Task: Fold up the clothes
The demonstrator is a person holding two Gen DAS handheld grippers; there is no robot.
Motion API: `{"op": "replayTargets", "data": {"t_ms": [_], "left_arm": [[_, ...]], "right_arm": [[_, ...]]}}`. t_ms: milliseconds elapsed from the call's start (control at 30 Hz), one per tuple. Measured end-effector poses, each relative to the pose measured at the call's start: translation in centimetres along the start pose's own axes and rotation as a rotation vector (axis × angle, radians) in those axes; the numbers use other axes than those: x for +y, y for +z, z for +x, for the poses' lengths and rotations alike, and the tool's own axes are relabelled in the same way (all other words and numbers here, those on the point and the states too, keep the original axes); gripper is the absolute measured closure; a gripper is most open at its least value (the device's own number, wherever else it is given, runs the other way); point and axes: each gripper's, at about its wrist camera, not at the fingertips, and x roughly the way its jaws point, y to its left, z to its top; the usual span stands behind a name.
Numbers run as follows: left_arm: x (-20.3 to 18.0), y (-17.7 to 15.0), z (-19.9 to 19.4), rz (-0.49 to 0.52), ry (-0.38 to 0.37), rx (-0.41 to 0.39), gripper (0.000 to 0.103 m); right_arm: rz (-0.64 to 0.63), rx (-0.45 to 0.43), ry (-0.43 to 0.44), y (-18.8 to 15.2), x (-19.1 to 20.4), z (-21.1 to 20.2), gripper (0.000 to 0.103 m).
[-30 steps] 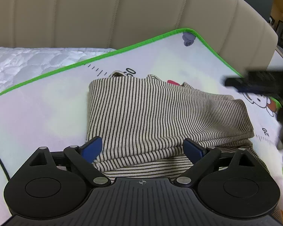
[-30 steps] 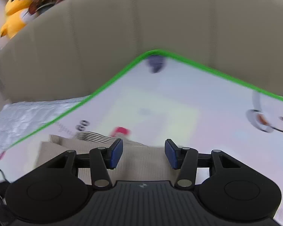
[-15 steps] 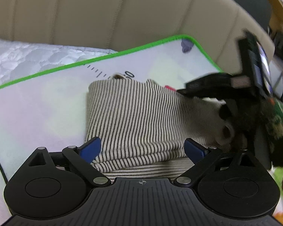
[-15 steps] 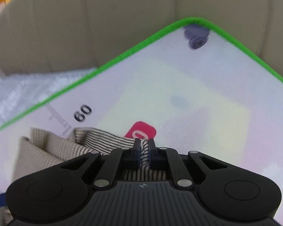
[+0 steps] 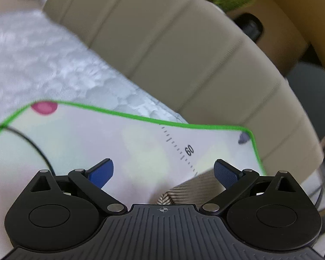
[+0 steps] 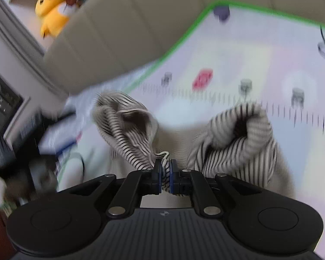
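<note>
Right gripper: jaws clamped on beige-and-black striped knit garment, bunched above the mat.
Left gripper: jaws wide apart, empty; garment corner just beside its right finger.
Green-edged white play mat: bare ahead, edge near beige padded headboard.

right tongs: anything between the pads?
Yes. In the right wrist view, the right tongs are shut on a bunched fold of the striped top.

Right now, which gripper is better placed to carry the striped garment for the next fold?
The right gripper: it is shut on the striped garment, which hangs bunched from it. The left gripper is open and holds nothing.
</note>
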Motion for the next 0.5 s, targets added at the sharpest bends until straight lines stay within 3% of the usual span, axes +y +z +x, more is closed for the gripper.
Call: {"op": "replayTargets", "data": {"t_ms": [200,233,267,300,333,367,433,500], "left_arm": [[-6.2,-1.5,-2.0,0.292,-0.036,0.001,0.002],[-7.0,-1.9,-2.0,0.352,-0.029,0.008,0.007],[-7.6,-2.4,-1.7,0.415,-0.015,0.035,0.023],[-8.0,-3.0,-1.3,0.476,0.003,0.076,0.034],[-7.8,-3.3,-1.1,0.501,0.020,0.117,0.048],[-7.1,-3.4,-1.0,0.492,0.035,0.158,0.051],[-5.6,-3.6,-0.8,0.474,0.064,0.239,0.050],[-4.1,-3.8,-0.7,0.456,0.093,0.321,0.044]], "right_arm": [[-0.079,0.043,-0.055,-3.5,0.5,0.3,0.096],[-0.105,0.037,-0.062,-3.5,0.8,-0.4,0.096],[-0.133,0.026,-0.069,-3.5,1.2,-1.2,0.096],[-0.165,-0.008,-0.076,-3.5,1.5,-2.5,0.095],[-0.195,-0.043,-0.085,-3.5,1.9,-3.7,0.095],[-0.214,-0.078,-0.097,-3.4,2.0,-4.6,0.095],[-0.202,-0.130,-0.123,-3.4,1.4,-6.1,0.082],[-0.156,-0.109,-0.143,-3.0,-0.1,-5.5,0.070]]}}
